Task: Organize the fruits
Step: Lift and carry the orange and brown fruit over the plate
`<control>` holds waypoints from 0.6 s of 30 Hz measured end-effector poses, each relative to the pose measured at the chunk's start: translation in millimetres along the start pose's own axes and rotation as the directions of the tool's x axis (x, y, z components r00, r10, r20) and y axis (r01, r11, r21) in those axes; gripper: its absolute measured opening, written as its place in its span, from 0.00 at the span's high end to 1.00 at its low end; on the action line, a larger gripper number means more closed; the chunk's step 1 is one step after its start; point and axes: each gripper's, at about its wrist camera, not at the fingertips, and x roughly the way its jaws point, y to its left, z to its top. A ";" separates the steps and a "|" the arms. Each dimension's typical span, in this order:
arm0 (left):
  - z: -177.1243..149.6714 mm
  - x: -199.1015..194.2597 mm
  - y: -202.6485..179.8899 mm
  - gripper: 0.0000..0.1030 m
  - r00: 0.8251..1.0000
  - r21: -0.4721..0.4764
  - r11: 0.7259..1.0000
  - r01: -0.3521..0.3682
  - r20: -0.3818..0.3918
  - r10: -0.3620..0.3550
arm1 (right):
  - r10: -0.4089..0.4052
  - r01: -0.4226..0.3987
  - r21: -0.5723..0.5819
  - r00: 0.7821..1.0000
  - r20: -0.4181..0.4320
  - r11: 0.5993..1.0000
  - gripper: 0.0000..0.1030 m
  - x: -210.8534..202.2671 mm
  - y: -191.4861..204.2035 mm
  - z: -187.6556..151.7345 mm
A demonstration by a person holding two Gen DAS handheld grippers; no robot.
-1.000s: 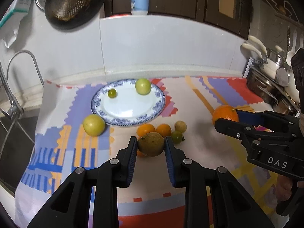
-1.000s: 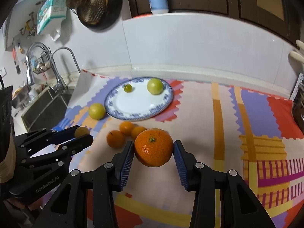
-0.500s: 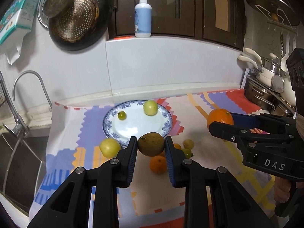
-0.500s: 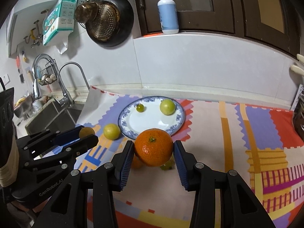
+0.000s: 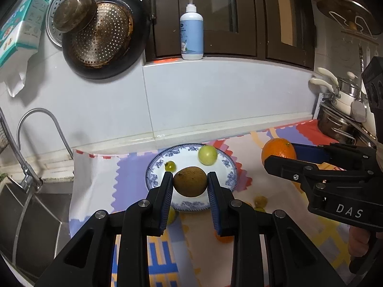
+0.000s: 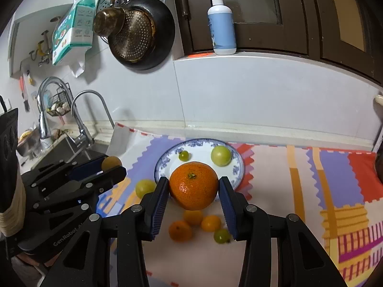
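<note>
From the left wrist, a brown fruit (image 5: 190, 183) is seen clamped between the blue pads of the left gripper (image 5: 190, 186), held in the air in front of the blue-rimmed plate (image 5: 228, 165), on which a pale green fruit (image 5: 207, 155) and a small green fruit (image 5: 170, 165) are lying. From the right wrist, a large orange (image 6: 193, 185) is seen pinched by the right gripper (image 6: 194, 191) above the patterned mat (image 6: 275, 191), while a yellow-green fruit (image 6: 145, 188) is found just left of the plate and three small oranges (image 6: 193, 217) with a little green fruit (image 6: 221, 236) are gathered on the mat below.
</note>
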 end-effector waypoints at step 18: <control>17.2 82.0 25.4 0.72 0.996 0.004 1.000 0.022 -0.090 -0.022 | 0.001 0.001 0.028 0.998 -0.066 1.000 0.58 78.3 -12.4 32.0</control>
